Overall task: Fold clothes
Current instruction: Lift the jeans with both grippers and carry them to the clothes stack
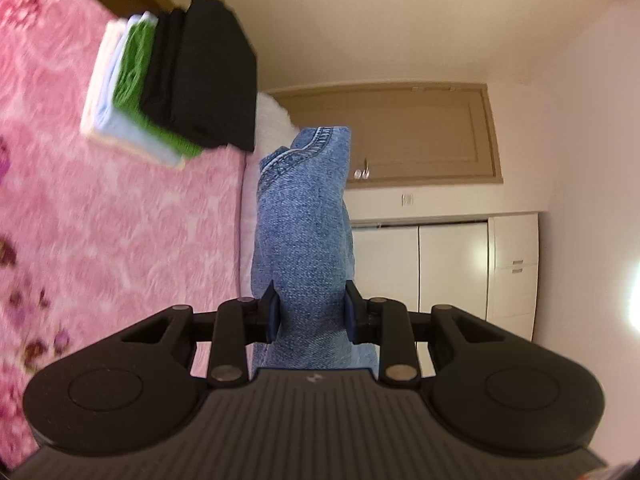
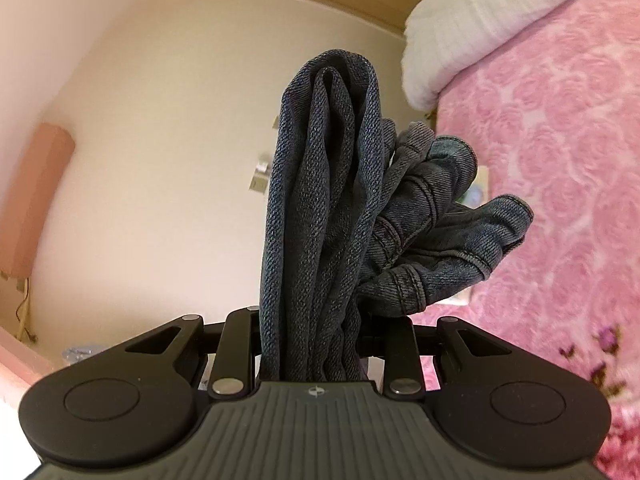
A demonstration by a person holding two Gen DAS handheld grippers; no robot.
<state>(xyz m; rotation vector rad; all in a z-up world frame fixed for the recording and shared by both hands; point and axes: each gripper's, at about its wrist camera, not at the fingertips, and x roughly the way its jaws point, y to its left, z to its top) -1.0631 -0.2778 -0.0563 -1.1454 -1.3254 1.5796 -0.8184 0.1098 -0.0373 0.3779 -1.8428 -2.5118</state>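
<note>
Now both grippers, left and right, carry the jeans above the bed, fingers pinching denim; next, I reckon, lay them beside the stack there.

Light-blue stonewashed denim jeans with paler stitching — dark indigo in the right wrist view. Pink rose-patterned plush bedspread with purple flower sprigs. Folded clothes stack — black, green, pale blue, cream layers. White quilted pillow. Cream walls; tan wooden door.
</note>
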